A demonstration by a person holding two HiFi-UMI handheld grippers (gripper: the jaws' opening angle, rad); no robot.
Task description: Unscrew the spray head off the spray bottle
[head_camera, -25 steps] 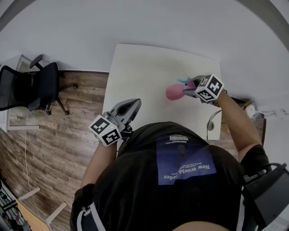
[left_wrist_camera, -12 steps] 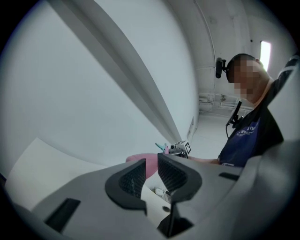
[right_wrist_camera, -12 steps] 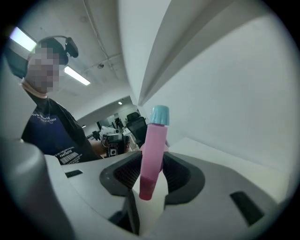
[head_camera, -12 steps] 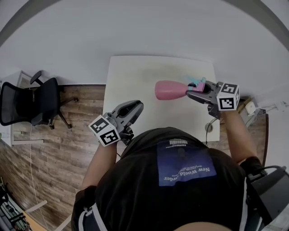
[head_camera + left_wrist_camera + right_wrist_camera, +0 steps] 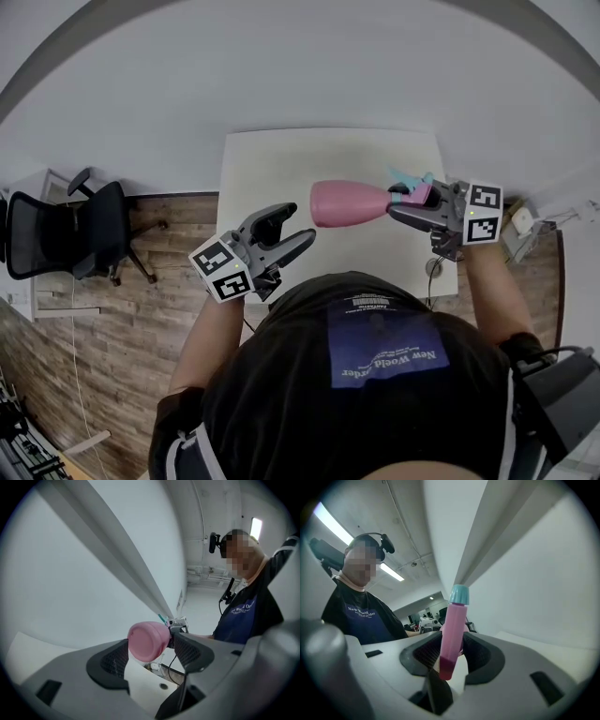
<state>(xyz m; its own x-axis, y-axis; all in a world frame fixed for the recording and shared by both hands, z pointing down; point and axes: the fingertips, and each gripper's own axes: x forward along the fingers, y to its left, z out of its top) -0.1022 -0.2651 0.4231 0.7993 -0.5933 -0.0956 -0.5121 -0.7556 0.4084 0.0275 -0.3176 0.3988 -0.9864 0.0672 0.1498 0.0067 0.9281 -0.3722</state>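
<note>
The right gripper (image 5: pixel 401 202) pinches the spray head (image 5: pixel 412 185), holding the pink spray bottle (image 5: pixel 345 202) level above the white table (image 5: pixel 272 159). The left gripper (image 5: pixel 295 228), its jaws just opening, is spread near the bottle's base without touching it.

Pink spray bottle (image 5: pixel 345 202) aloft, level — teal-tipped spray head (image 5: pixel 410 184) on.

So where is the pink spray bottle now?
In the head view, the pink plastic spray bottle lies sideways in the air over the white table, right of centre, gripped at its spray-head end by the right gripper.
</note>
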